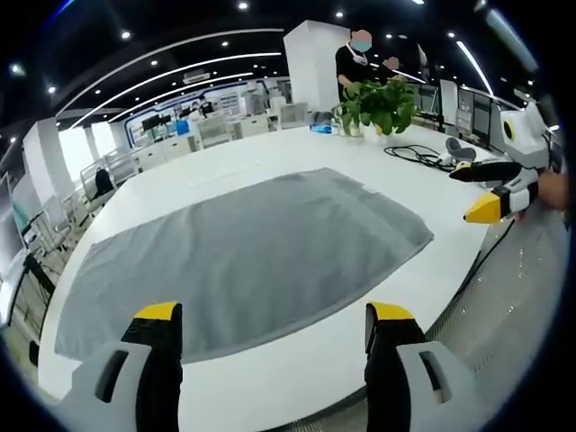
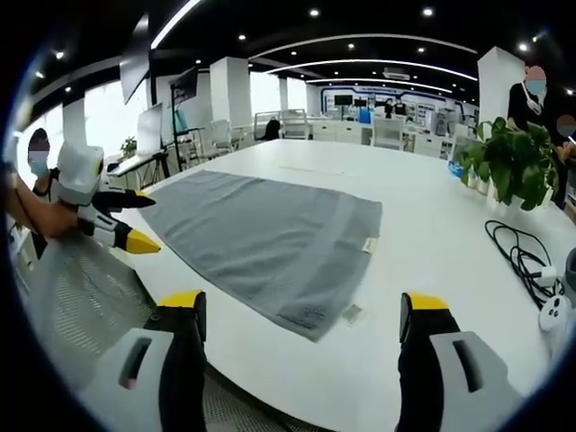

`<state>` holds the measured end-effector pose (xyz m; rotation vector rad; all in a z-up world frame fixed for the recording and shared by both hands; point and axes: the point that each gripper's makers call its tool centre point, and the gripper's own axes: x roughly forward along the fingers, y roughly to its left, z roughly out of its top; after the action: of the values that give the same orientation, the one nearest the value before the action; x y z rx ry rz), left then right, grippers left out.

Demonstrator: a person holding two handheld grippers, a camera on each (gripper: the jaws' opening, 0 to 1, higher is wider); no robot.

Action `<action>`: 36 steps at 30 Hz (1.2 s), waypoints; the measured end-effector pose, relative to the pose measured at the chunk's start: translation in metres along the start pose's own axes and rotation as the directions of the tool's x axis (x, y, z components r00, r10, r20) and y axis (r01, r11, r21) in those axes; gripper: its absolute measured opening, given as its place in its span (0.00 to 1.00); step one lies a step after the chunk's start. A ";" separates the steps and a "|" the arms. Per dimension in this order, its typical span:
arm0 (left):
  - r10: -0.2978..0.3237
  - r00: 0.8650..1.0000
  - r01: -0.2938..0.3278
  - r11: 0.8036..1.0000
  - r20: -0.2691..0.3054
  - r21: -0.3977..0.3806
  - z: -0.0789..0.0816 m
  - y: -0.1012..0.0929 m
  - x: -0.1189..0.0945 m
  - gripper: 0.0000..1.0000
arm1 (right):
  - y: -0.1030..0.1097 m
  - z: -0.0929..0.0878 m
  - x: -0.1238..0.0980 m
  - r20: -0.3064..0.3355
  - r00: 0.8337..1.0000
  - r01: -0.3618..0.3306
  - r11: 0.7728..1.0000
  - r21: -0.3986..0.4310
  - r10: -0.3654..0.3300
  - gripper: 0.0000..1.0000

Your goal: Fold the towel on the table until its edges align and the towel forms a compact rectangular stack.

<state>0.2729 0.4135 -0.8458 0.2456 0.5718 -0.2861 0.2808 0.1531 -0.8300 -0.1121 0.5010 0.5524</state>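
Note:
A grey towel (image 1: pixel 243 252) lies spread flat and unfolded on the white table (image 1: pixel 297 369). My left gripper (image 1: pixel 274 315) hovers open over the table's near edge, just short of the towel's long side, with nothing between its yellow-tipped jaws. To the right, off the towel's short end, my right gripper (image 1: pixel 470 192) is open and clear of the cloth. In the right gripper view the towel (image 2: pixel 270 238) stretches away with its near corner in front of my open right gripper (image 2: pixel 304 301). The left gripper (image 2: pixel 147 222) hangs open at the left, beside the towel's long edge.
A potted plant (image 1: pixel 382 103) (image 2: pixel 513 157) stands at the far side of the table, with a person behind it. Black cables (image 1: pixel 418 155) (image 2: pixel 522 256) and a white plug block (image 2: pixel 553 315) lie near the towel's short end. The table edge (image 2: pixel 270 396) runs close below both grippers.

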 end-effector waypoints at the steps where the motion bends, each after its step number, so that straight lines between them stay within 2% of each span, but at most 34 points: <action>1: 0.000 1.000 0.000 1.000 0.000 0.001 0.000 0.000 0.000 0.85 | 0.000 0.000 0.000 -0.002 1.000 0.001 1.000 0.001 -0.001 0.90; 15: -0.009 1.000 0.009 1.000 0.011 0.003 0.003 -0.001 -0.001 0.86 | 0.000 -0.002 -0.001 -0.017 1.000 -0.001 1.000 0.002 0.001 0.88; 19: 0.001 1.000 0.000 1.000 0.026 -0.013 0.005 0.004 -0.003 0.86 | -0.007 0.004 -0.003 -0.006 1.000 0.008 1.000 -0.001 -0.008 0.87; 21: -0.032 0.999 0.032 0.999 0.011 0.008 0.003 -0.003 -0.001 0.85 | -0.011 0.004 -0.003 -0.012 1.000 0.008 1.000 0.001 -0.008 0.86; 22: -0.044 0.999 0.044 0.999 0.000 0.012 0.002 -0.005 -0.001 0.85 | -0.011 0.003 -0.004 -0.021 1.000 0.004 1.000 -0.007 -0.004 0.86; 26: -0.042 0.999 0.041 0.999 0.018 0.023 0.007 -0.005 -0.003 0.85 | -0.013 0.007 -0.008 -0.017 1.000 -0.004 0.998 -0.056 0.003 0.85; 31: -0.039 0.999 0.039 0.999 0.037 -0.002 0.019 0.002 -0.008 0.85 | -0.020 0.025 -0.016 0.007 1.000 -0.020 0.994 -0.104 0.021 0.84; 33: -0.061 0.997 0.063 0.997 0.049 -0.035 0.029 0.000 -0.009 0.85 | -0.027 0.037 -0.019 0.026 0.999 -0.023 0.991 -0.135 0.027 0.84; 36: -0.078 0.994 0.079 0.997 0.074 -0.010 0.043 -0.005 -0.011 0.85 | -0.036 0.052 -0.024 0.054 0.998 -0.030 0.991 -0.132 0.037 0.84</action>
<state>0.2834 0.3974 -0.8048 0.1996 0.5113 -0.3663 0.3049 0.1232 -0.7740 -0.2131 0.4124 0.6195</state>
